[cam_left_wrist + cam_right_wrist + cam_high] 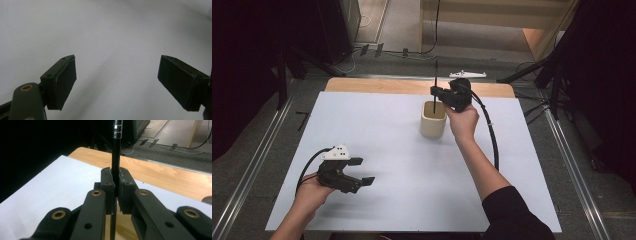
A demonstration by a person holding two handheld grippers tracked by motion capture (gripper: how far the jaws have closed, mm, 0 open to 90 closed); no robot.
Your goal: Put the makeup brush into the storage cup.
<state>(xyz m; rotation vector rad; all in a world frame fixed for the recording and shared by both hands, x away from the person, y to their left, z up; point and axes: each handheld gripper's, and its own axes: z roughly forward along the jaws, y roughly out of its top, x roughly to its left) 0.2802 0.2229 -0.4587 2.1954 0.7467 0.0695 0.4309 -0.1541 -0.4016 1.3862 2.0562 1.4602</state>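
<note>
A cream cup (433, 123) stands on the white sheet (387, 150) toward the back middle. My right gripper (435, 92) hovers just above the cup's rim, shut on a thin black pen (435, 82) held upright, its lower end inside the cup. In the right gripper view the pen (116, 157) rises between the two pads (108, 185), and the cup's inside (122, 230) shows below them. At the front left my left gripper (361, 171) is held low over the sheet. Its jaws stand wide apart with nothing between the pads (63, 80).
A bare wooden strip (412, 86) runs along the table's far edge, with a white bracket (467, 74) behind it. The right gripper's cable (493, 135) loops over the sheet's right part. Metal rails (257, 165) flank the table.
</note>
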